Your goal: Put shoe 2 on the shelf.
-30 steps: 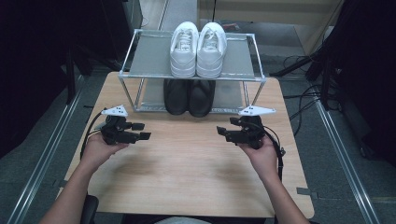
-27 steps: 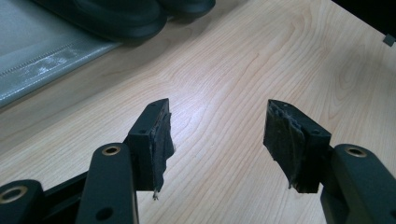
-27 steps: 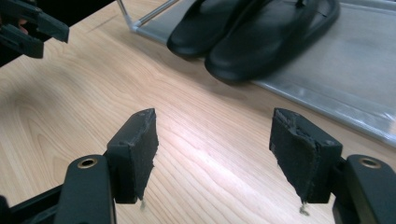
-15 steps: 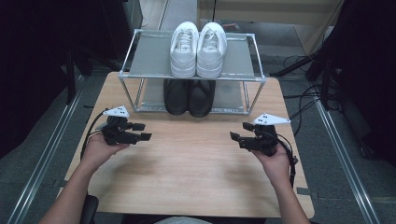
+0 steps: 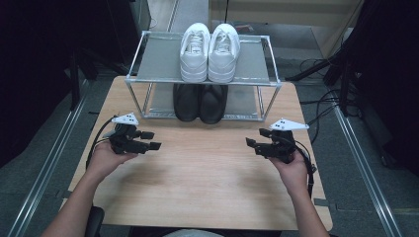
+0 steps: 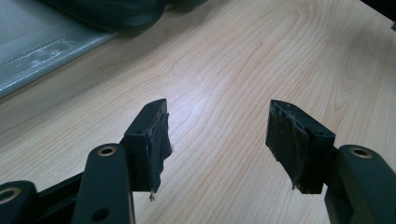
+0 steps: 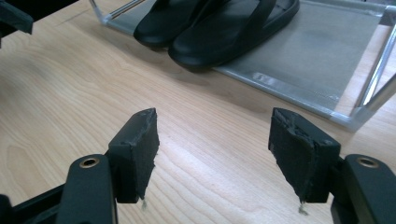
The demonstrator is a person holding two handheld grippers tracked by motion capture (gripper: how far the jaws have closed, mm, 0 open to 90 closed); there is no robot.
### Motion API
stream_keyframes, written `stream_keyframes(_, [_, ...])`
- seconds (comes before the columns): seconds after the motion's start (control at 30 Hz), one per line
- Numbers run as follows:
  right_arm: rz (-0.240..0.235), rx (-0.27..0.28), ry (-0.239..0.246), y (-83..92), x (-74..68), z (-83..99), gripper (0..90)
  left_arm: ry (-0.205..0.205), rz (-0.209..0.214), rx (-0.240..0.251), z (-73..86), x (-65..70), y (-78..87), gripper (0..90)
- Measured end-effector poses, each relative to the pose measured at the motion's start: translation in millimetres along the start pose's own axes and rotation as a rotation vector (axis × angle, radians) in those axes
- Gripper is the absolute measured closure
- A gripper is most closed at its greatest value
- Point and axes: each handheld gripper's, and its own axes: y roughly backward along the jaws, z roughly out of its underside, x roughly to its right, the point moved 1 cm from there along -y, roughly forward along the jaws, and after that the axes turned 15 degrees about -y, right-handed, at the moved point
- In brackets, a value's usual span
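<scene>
Hovering low over counter [image 5: 207,168], both empty: left hand-held gripper [image 5: 153,140] and right hand-held gripper [image 5: 250,142], jaws wide apart. Black sandals [image 5: 200,102] at frame centre, on rack's [image 5: 269,54] lower shelf, white sneakers [image 5: 210,52] above. Risk: clipping rack's upper rail reaching in; pinching one strap, sandal twisting loose.

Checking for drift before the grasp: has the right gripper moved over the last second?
Yes. The right gripper has slid outward toward the table's right edge, away from the shoe rack; jaws open.
</scene>
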Motion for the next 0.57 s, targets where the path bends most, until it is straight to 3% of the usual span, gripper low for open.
stream_keyframes(0.43, [0.007, -0.028, 0.02, -5.7, -3.4, 2.2, 32.9, 0.012, -0.007, -0.019, 0.5, 0.3, -3.6, 38.4])
stream_keyframes(0.57, [-0.026, -0.066, 0.055, -9.3, -5.4, 4.8, 25.3, 0.038, -0.002, -0.012, -0.5, 0.8, -5.5, 36.1])
